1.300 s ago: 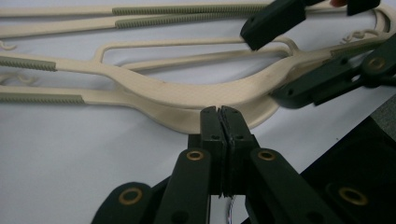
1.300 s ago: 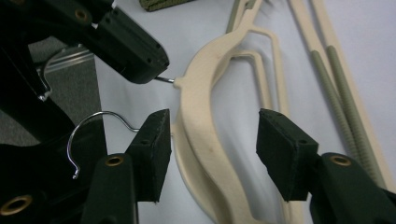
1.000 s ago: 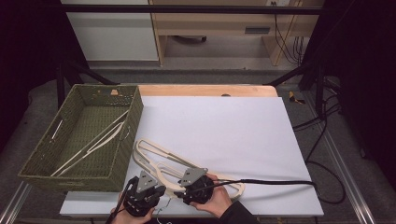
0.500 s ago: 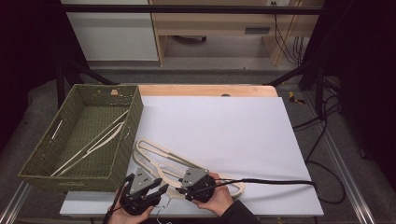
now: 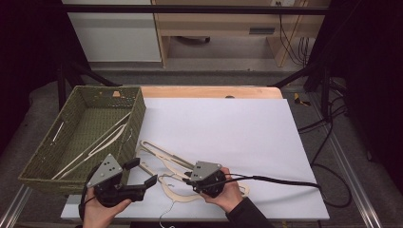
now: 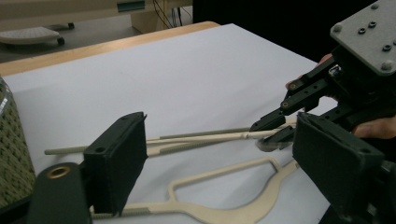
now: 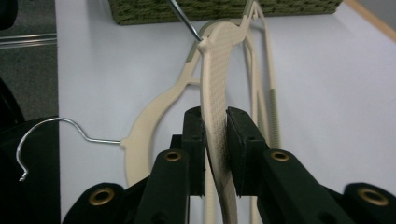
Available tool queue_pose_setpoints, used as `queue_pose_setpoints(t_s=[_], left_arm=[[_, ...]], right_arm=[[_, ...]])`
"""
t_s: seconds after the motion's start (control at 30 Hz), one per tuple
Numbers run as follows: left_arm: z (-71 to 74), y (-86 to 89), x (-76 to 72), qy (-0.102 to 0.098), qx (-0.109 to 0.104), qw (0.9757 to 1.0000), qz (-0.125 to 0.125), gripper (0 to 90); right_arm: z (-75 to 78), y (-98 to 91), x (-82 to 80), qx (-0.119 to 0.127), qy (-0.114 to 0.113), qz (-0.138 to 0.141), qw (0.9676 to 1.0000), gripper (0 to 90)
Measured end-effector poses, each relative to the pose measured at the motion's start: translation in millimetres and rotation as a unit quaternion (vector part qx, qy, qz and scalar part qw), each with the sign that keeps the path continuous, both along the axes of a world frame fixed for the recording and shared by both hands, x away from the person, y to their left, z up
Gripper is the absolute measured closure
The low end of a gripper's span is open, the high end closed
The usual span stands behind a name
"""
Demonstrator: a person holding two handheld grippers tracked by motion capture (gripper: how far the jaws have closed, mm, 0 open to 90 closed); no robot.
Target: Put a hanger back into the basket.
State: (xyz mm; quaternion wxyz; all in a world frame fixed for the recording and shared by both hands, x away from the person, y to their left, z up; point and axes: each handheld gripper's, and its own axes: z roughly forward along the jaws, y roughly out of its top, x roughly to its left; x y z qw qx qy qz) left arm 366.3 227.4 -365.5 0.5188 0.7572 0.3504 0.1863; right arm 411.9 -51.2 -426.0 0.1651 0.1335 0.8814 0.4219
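**Hanger clamped in right claw, left claw spread wide**

Hangers, cream-coloured, lie in a loose pile near the front edge of the white bench [image 5: 247, 128], just right of the woven green basket [image 5: 52, 161]. The right claw [image 7: 215, 140] is clamped on the arm of one cream hanger [image 7: 215, 79], the jaws having just been closing on it; in the right gripper view the textured arm runs up between the two black pads and ends at a metal hook near the basket wall. A second hanger [image 7: 149, 121] lies flat on the bench beside it, its wire hook [image 7: 42, 135] curling off to the left of that view.

The left claw [image 5: 142, 173] stands apart, its jaws having just been opening, with nothing pressed between the pads. In the high view it sits just in front of the basket's near corner, held in the person's left hand [image 5: 97, 211], pointing toward the pile. In the left gripper view its pads frame the hangers on the bench, and the right claw [image 6: 275, 130] shows farther off, gripping a hanger's thin bar.

More cream hangers [image 5: 95, 142] lie inside the basket, slanting across its floor.
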Motion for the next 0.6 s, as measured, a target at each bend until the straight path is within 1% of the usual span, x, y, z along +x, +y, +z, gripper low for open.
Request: queue_pose_setpoints(t_s=[0.1, 0.23, 0.27, 0.33, 0.4, 0.43, 0.47, 0.57, 0.6], left_arm=[[4.8, 1.0, 3.3, -0.007, -0.001, 1.0, -0.002, 11.7], [10.3, 3.9, 5.5, -0.019, -0.002, 0.9998, 0.001, 10.2], [10.9, 4.5, 5.8, -0.02, -0.001, 0.9998, 0.0, 10.0], [10.6, 5.3, 6.6, -0.024, 0.004, 0.9997, 0.001, 9.2], [9.4, 4.9, 7.6, -0.024, 0.01, 0.9997, 0.0, 7.7], [8.9, 4.6, 8.2, -0.023, 0.016, 0.9996, -0.001, 6.8], [8.4, 4.1, 9.0, -0.022, 0.019, 0.9996, -0.002, 6.4], [7.0, 2.3, 12.1, -0.013, 0.02, 0.9997, -0.006, 5.8], [6.7, 1.4, 13.4, -0.012, 0.024, 0.9996, -0.009, 5.5]], right_arm=[[7.2, -4.0, 3.1, -0.001, -0.013, -0.009, 0.9999, 82.3], [14.7, -9.1, 8.9, -0.005, -0.02, -0.024, 0.9995, 84.3], [16.3, -10.4, 11.0, -0.006, -0.021, -0.026, 0.9994, 84.7], [19.2, -12.7, 14.8, -0.011, -0.025, -0.036, 0.999, 85.6], [22.3, -15.9, 19.2, -0.016, -0.03, -0.05, 0.9982, 86.6], [23.4, -17.6, 21.0, -0.015, -0.032, -0.051, 0.9981, 86.7], [25.0, -20.1, 23.2, -0.009, -0.027, -0.055, 0.9981, 86.8], [30.7, -29.1, 28.3, 0.008, -0.014, -0.06, 0.9981, 86.8], [32.9, -32.1, 28.8, 0.013, -0.013, -0.06, 0.998, 86.8]])
